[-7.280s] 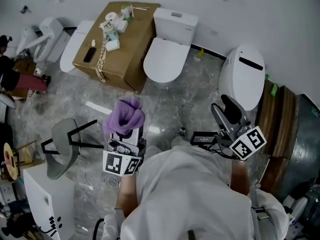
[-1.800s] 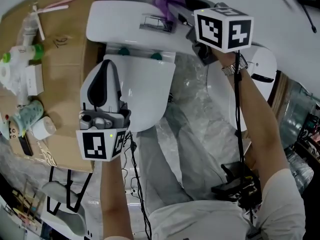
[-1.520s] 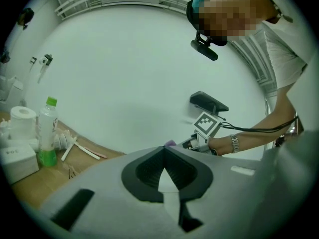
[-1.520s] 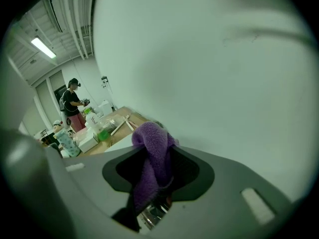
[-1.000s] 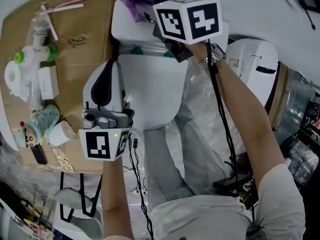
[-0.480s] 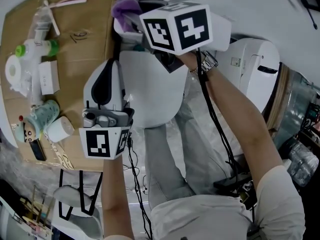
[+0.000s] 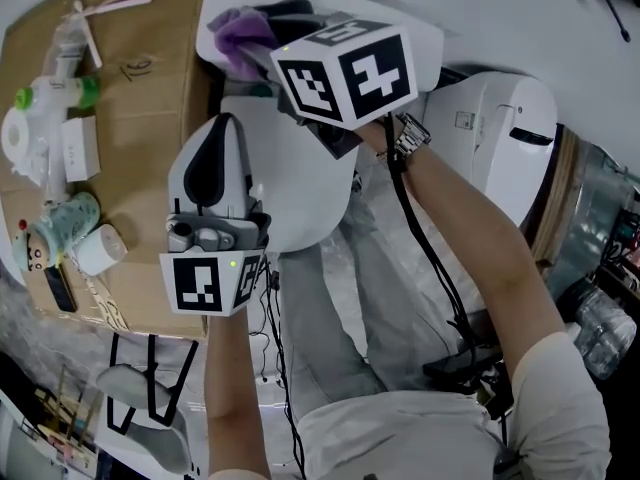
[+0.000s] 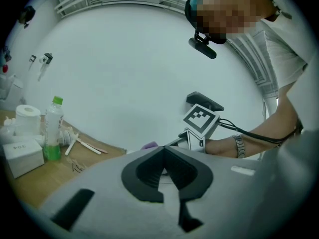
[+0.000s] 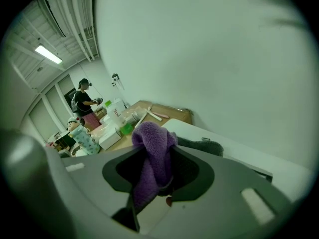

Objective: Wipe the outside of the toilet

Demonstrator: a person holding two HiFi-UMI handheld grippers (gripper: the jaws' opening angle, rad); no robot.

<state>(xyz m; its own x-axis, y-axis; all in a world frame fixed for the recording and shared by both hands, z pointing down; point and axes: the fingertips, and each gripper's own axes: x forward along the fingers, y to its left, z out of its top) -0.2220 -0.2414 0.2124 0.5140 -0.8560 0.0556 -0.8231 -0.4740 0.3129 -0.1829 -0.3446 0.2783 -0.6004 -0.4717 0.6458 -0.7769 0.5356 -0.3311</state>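
Observation:
The white toilet stands below me, with its closed seat lid (image 7: pixel 305 178) and the tank top (image 7: pixel 425 43) behind it. My right gripper (image 7: pixel 272 26) is shut on a purple cloth (image 7: pixel 238 30), which lies against the left end of the tank top. In the right gripper view the cloth (image 9: pixel 154 138) bunches up between the jaws of the right gripper (image 9: pixel 158 158), above the tank top (image 9: pixel 239 156). My left gripper (image 7: pixel 220 128) hovers at the seat lid's left edge. It is shut and empty, as the left gripper view shows (image 8: pixel 162 151).
A cardboard box (image 7: pixel 135 88) stands against the toilet's left side; it bears a green-capped bottle (image 7: pixel 50 93), a small white carton (image 7: pixel 78 148), cups and a phone. Another white toilet (image 7: pixel 500 138) stands to the right. A cable (image 7: pixel 275 368) runs over the floor. A person (image 9: pixel 84 101) stands far off.
My right gripper has slid the purple cloth leftward along the tank top to its left end. The left gripper has kept its place beside the seat lid.

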